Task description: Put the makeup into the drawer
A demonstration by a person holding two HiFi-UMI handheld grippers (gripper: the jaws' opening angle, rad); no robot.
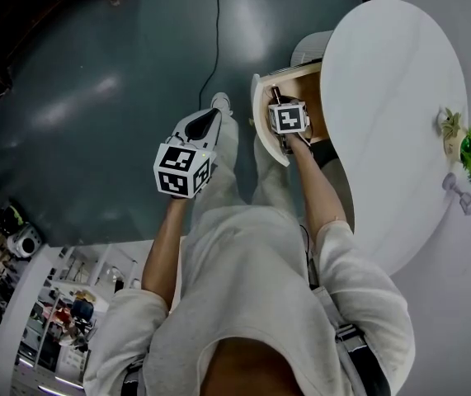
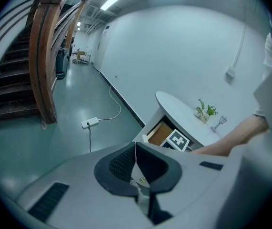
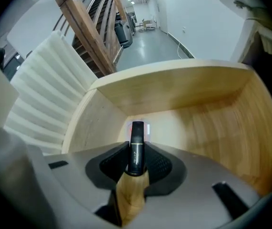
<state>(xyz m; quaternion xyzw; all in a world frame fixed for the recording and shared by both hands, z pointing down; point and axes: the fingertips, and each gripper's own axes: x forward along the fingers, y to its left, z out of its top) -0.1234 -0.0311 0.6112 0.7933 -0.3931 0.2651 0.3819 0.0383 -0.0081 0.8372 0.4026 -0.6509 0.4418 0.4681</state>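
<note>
R gripper (image 3: 135,162) pinching black makeup tube (image 3: 136,144) over the drawer (image 3: 207,128): get it low b4 letting go; L gripper (image 2: 136,168) pressed together, empty.

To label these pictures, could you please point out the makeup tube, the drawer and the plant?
tube (image 3: 136,149): right gripper view, middle of its body.
drawer (image 3: 183,94): right gripper view, far wooden wall.
plant (image 1: 469,150): head view, its green leaves.

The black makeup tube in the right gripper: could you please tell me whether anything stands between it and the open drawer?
Nothing visible does. The right gripper holds the black makeup tube pointing down into the open drawer, whose wooden floor looks bare; a pale patch behind the tip is unclear.
</note>
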